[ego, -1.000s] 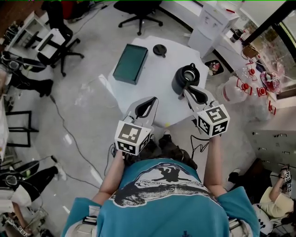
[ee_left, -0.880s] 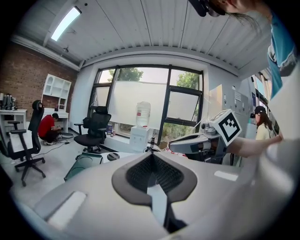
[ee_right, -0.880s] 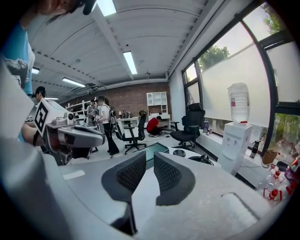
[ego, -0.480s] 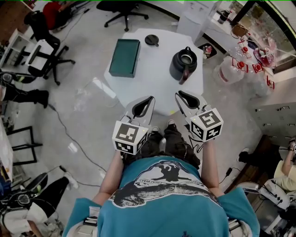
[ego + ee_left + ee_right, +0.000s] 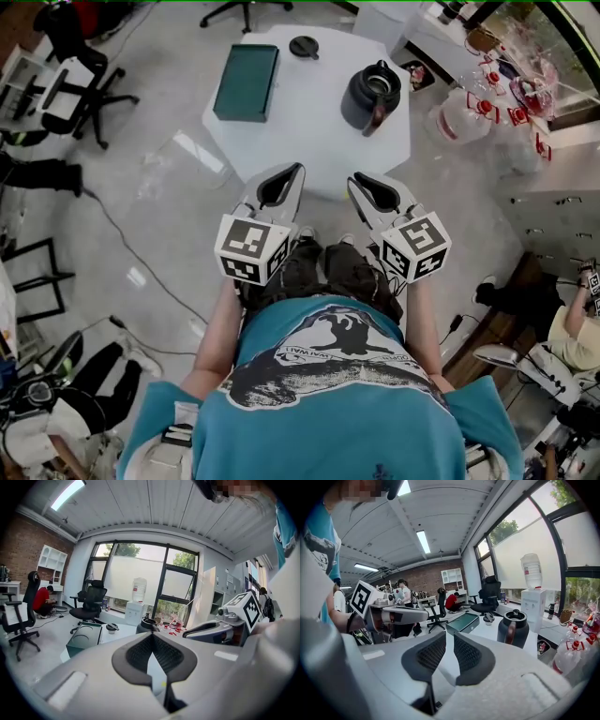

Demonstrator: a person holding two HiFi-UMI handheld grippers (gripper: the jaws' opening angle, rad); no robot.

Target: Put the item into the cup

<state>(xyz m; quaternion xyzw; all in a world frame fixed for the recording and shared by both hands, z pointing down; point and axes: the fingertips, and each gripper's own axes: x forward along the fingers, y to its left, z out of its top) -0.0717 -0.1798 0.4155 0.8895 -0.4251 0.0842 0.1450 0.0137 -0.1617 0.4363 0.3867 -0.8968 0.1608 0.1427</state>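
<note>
A black jug-like cup with an open top stands on the white table, and its black lid lies further back. Between the jaws in the left gripper view a tiny yellow item shows on the table. My left gripper and right gripper hang side by side near the table's front edge, close to the person's body. The left gripper is shut and empty. The right gripper is open by a narrow gap, with nothing in it. The cup is ahead of it to the right.
A dark green box lies at the table's left. Office chairs stand on the floor to the left, with cables trailing below them. A water cooler and big water bottles stand beyond the table's right side. Other people are about the room.
Both grippers have drawn back from the table toward the body. The right one was close to the cup; now it is short of it. The table sits higher in the head view.
</note>
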